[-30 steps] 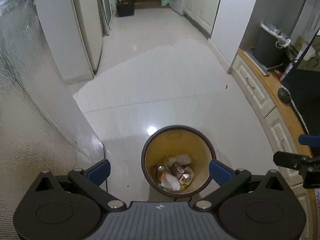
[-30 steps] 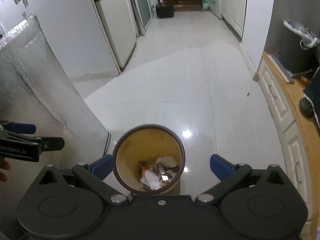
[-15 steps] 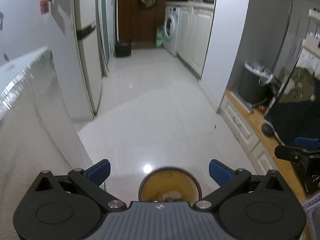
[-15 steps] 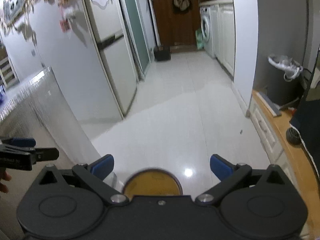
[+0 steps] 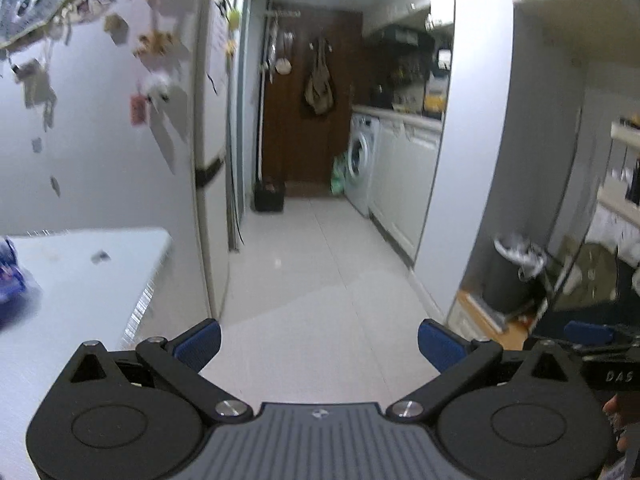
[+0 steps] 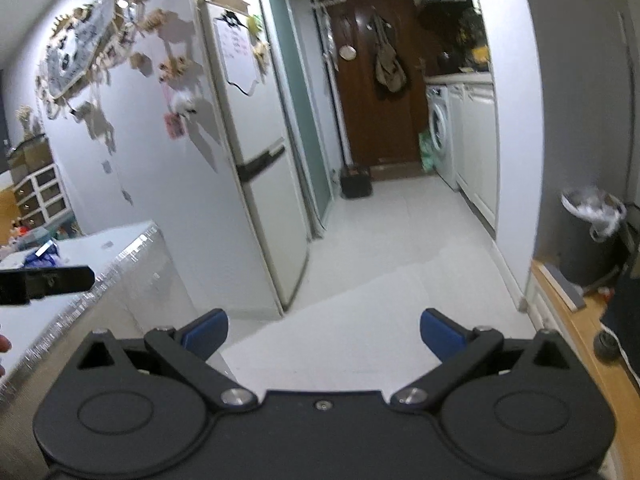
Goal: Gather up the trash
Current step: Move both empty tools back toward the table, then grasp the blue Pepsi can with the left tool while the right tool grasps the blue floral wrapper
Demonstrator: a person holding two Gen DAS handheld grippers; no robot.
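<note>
My left tongs (image 5: 319,345) are spread wide with nothing between the blue pads, and they point level down the hallway. My right tongs (image 6: 323,335) are spread just as wide and empty too, aimed the same way. Ahead of both lies bare white floor (image 5: 320,280) running to a dark wooden door (image 6: 376,80) at the far end, with a washing machine (image 6: 438,128) to the right of it.

To the left of the left tongs sits a pale surface (image 5: 80,280), and at its far-left edge I can see a crumpled blue wrapper (image 5: 10,276), blurred, lying on top. In the right wrist view the same surface (image 6: 128,248) shows left of the right tongs, with the blue piece on it beyond the left tool's dark finger. That is the only trash I can make out; it is well apart from either pair of tongs.

Right of the right tongs stands a dark bin with a white liner (image 6: 592,236), against the grey wall. Beyond the surface rises a tall fridge (image 6: 256,160).
</note>
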